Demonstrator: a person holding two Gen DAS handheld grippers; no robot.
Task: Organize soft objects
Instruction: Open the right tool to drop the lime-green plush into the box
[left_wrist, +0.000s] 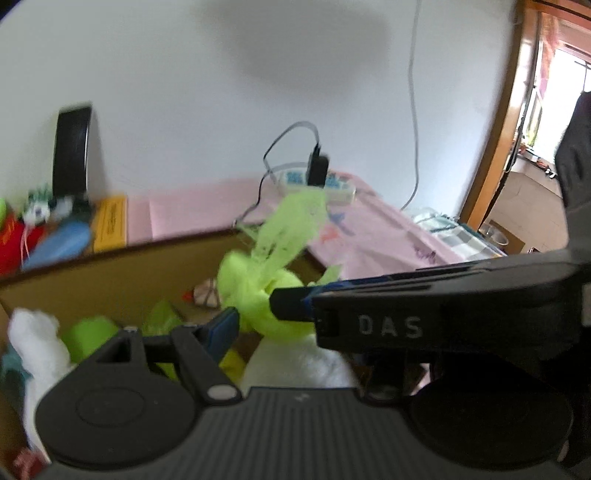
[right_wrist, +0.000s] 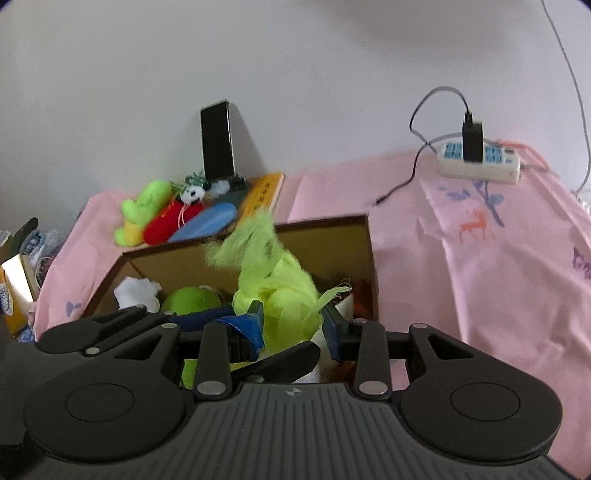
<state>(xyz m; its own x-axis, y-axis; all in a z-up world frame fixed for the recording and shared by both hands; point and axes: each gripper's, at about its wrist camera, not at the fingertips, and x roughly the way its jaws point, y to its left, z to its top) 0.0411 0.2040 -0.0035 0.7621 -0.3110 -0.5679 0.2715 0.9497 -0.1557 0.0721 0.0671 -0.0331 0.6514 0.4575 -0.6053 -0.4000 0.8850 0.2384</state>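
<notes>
A neon-green cloth (left_wrist: 255, 291) is bunched above the open cardboard box (left_wrist: 110, 273), with a frayed end sticking up. My left gripper (left_wrist: 253, 314) is shut on the cloth. My right gripper (right_wrist: 291, 317) is shut on the same cloth (right_wrist: 280, 291) from the other side, over the box (right_wrist: 332, 236). The right gripper's finger crosses the left wrist view (left_wrist: 406, 295). Inside the box lie a white plush (left_wrist: 33, 343), a green ball (right_wrist: 188, 299) and other soft things. A green plush (right_wrist: 142, 210), a red plush (right_wrist: 170, 218) and a blue soft piece (right_wrist: 207, 221) lie behind the box.
A pink sheet (right_wrist: 480, 258) covers the surface. A power strip (right_wrist: 480, 158) with a black charger and cable sits at the back right. A dark phone (right_wrist: 218, 140) leans on the white wall. A yellow book (right_wrist: 262, 195) lies by the plush toys. A doorway (left_wrist: 532, 129) is at right.
</notes>
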